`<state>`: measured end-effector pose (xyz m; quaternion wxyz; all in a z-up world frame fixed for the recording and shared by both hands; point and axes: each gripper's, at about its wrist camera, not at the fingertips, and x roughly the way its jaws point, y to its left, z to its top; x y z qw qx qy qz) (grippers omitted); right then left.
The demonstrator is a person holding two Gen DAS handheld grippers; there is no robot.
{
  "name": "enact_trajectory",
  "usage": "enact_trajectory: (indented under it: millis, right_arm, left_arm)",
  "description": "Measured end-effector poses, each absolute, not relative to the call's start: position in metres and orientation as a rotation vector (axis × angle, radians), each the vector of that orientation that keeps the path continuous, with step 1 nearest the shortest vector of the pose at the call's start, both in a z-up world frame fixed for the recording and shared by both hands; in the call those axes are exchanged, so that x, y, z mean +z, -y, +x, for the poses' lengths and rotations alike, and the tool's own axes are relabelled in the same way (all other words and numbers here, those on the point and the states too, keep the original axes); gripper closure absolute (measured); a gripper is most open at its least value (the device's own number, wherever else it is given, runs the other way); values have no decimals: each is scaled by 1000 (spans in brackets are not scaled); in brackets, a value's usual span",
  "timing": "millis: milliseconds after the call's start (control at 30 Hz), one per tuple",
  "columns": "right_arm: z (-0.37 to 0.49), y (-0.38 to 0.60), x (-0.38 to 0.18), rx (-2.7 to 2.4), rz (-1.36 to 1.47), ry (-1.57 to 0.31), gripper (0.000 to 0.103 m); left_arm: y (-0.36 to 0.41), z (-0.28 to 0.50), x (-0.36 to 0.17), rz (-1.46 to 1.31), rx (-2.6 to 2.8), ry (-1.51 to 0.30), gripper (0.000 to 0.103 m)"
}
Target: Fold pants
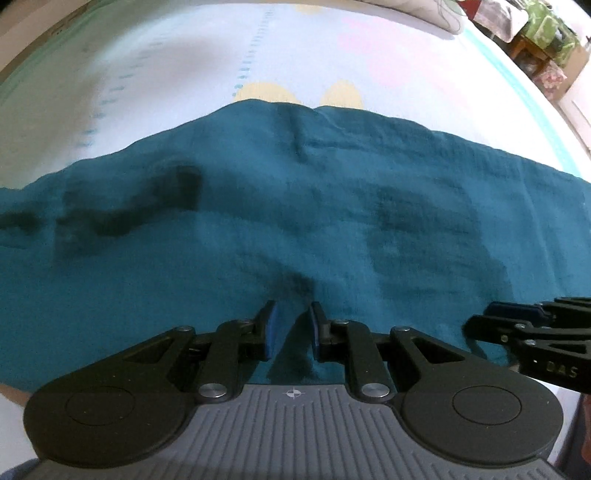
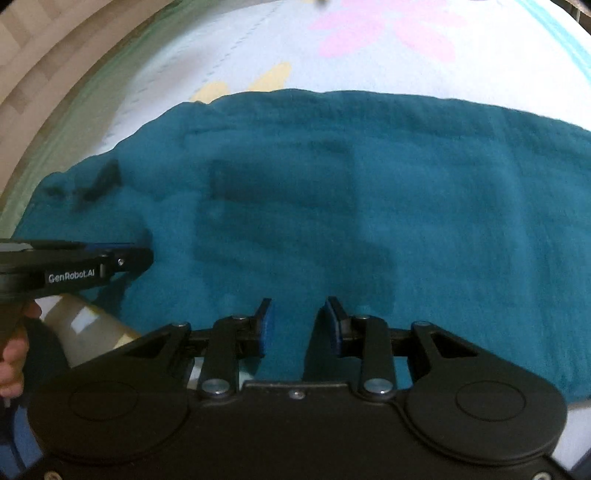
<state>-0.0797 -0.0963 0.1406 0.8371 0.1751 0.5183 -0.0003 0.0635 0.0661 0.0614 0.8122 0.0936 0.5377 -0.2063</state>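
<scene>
The teal pants (image 1: 295, 206) lie spread across a white bed sheet, a wide band with creases; they also fill the right wrist view (image 2: 351, 192). My left gripper (image 1: 291, 314) sits over the near edge of the pants, its jaws slightly apart with a ridge of teal cloth between the blue pads. My right gripper (image 2: 298, 314) is open over the near edge, flat cloth under the gap. The right gripper shows at the right of the left wrist view (image 1: 491, 317), and the left gripper at the left of the right wrist view (image 2: 140, 254).
The bed sheet (image 1: 221, 55) is white with pink and yellow flower prints and a teal border. A pillow edge (image 1: 424, 14) lies at the far side. Boxes and furniture (image 1: 546, 40) stand beyond the bed's right side. A wooden floor (image 2: 22, 55) shows at left.
</scene>
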Motion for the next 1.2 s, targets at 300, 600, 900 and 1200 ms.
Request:
enact_trajectory:
  millis: [300,600,900,1200]
  right_arm:
    - [-103,141,155,-110,542,-1011,61]
    - [-121,223,170,-251,701,-1048,60]
    - [-143,295,174,-376,733,-1112,53]
    - [-167,347,141,-415,743,-1194,61]
  left_arm:
    - [-66,62,59,201,-411,-1146,84]
    - [-57,57,61,258,-376,-1144,85]
    - [-61,66,59,209,-367,-1171,85]
    - [-62,64,59,212,-369,-1160,85]
